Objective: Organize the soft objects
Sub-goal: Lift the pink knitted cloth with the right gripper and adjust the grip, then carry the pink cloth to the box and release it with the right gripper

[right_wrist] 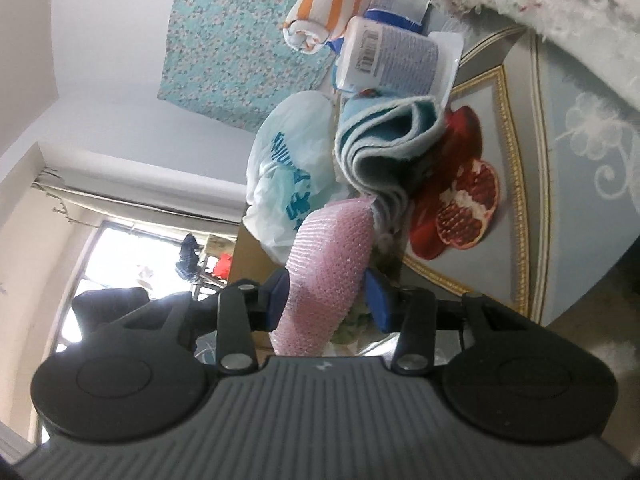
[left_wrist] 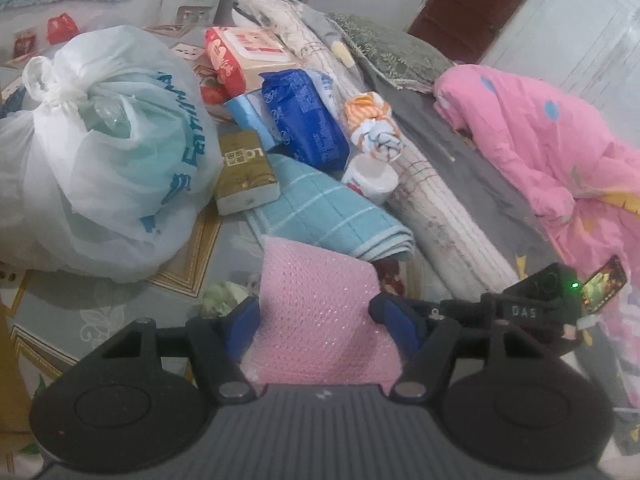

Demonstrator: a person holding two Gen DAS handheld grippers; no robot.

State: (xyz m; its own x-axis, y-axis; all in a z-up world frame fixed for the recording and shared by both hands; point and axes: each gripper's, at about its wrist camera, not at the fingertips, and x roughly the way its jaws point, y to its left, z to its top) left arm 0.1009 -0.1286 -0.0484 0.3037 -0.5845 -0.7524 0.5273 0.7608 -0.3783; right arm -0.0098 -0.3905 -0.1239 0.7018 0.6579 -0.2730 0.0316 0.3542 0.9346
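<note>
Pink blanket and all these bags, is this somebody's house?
Probably a home, maybe a bedroom or living room: a pink blanket heaped by a rolled mat, a tied plastic bag, and a folded blue towel on a patterned tablecloth.

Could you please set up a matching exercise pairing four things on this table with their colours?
Things:
1. sponge
2. folded towel
3. tied plastic bag
4. blanket

Colours:
A. white with blue lettering
B. bright pink with blue spots
C. pale pink mesh
D. light blue with white lines

Pairs: 1-C, 2-D, 3-A, 4-B
</note>
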